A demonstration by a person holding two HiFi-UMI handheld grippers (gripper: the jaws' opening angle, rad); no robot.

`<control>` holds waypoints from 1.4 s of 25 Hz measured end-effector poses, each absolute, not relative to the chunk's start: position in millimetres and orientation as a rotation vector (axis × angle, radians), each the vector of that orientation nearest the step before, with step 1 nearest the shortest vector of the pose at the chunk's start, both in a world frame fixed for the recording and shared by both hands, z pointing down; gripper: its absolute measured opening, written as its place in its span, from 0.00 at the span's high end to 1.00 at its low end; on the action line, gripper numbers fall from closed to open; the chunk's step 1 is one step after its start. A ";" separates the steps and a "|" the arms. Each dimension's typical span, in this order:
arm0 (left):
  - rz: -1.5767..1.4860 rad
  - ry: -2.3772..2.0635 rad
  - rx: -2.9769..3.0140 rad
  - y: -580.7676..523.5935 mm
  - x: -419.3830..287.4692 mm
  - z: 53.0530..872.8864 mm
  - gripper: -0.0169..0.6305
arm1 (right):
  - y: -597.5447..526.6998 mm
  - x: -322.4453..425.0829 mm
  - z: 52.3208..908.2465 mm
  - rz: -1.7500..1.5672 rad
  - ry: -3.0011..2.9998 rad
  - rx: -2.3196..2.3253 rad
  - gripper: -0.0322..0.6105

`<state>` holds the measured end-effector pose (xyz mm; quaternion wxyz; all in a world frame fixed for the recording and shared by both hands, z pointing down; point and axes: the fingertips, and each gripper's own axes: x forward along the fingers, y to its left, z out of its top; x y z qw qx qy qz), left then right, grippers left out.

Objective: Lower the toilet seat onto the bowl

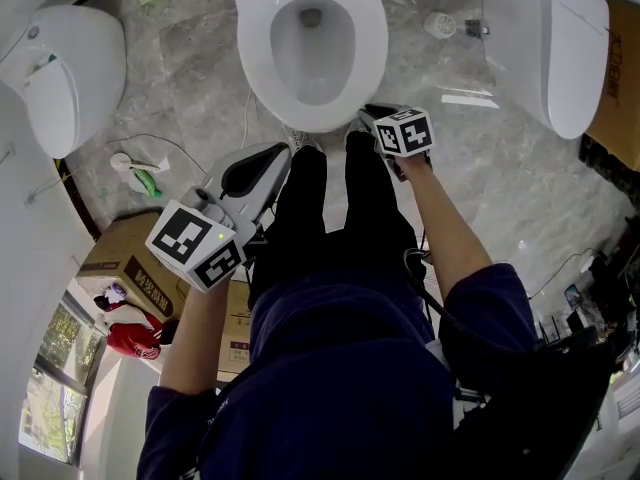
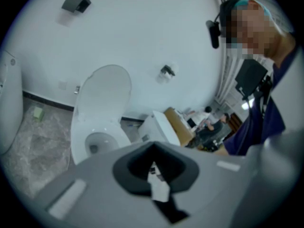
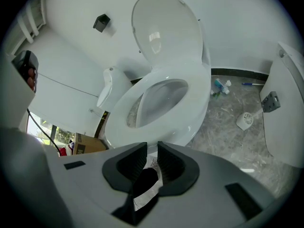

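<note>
Navy short-sleeved top (image 1: 340, 368), black trousers (image 1: 325, 218), black-and-white marker cubes (image 1: 195, 246)

The white oval toilet seat ring (image 1: 256, 43) lies flat on top of the white shiny toilet bowl (image 3: 192, 120). It looks to be all the way down, with its wide rim going round the egg-shaped hole. Inside the hole the bowl is smooth and pale, with a small dark drain at the back. The bowl stands on the grey marbled floor, with its back to the white wall. Behind the ring, the white oval toilet lid (image 3: 166, 32) stands straight up and leans near that wall.
</note>
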<state>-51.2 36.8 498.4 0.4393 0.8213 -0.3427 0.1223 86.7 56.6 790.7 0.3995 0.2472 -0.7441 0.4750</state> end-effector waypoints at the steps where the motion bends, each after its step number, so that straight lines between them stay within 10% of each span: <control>1: 0.303 -0.851 2.037 37.5 -51.3 499.8 0.97 | 57.2 86.8 792.8 1.205 -1.879 0.624 0.85; 35: 0.335 -0.809 1.958 42.6 -56.9 551.7 0.97 | 74.7 92.1 871.7 1.265 -1.735 0.628 0.88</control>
